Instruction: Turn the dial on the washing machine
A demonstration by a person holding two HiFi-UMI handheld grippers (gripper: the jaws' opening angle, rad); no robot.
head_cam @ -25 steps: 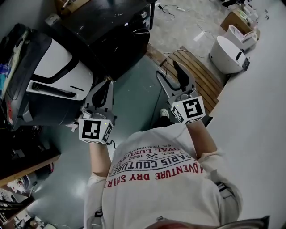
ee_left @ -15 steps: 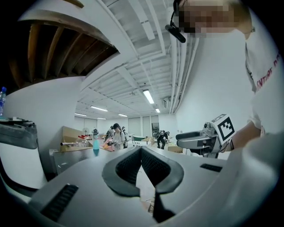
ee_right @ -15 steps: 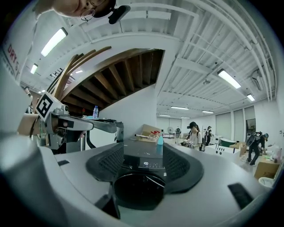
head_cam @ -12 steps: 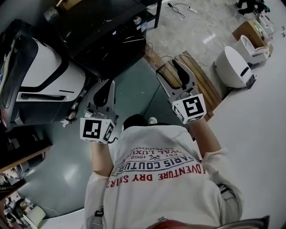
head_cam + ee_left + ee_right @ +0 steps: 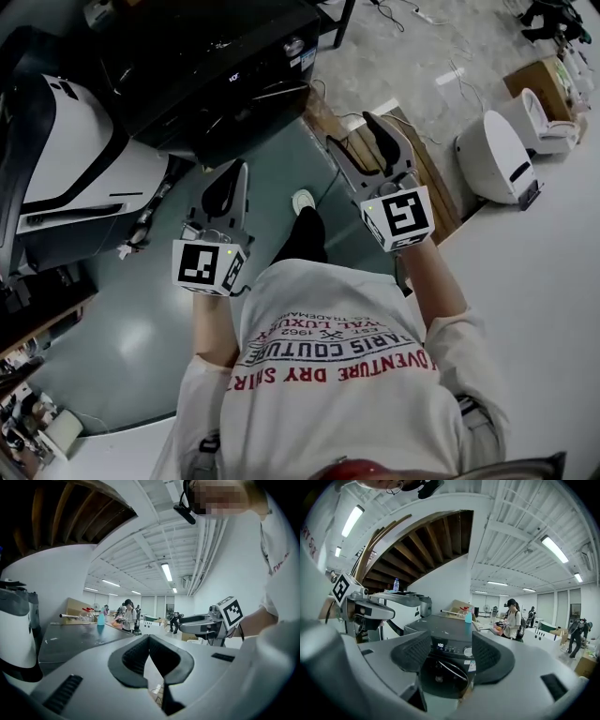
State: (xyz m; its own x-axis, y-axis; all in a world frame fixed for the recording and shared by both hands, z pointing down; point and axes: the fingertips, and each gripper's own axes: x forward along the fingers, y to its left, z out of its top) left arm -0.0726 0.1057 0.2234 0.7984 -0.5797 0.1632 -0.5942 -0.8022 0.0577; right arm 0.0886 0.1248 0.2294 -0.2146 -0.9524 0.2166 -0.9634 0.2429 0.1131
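At twelve o'clock, you're framing the washing machine's (image 5: 443, 674) dial (image 5: 468, 652) with your right gripper (image 5: 451, 648), wide and empty, ready to grab; your left gripper (image 5: 149, 638) is idling closed.

I see bright, even light from ceiling tubes (image 5: 555, 549); both gripper views bend hard at the edges, corners black.
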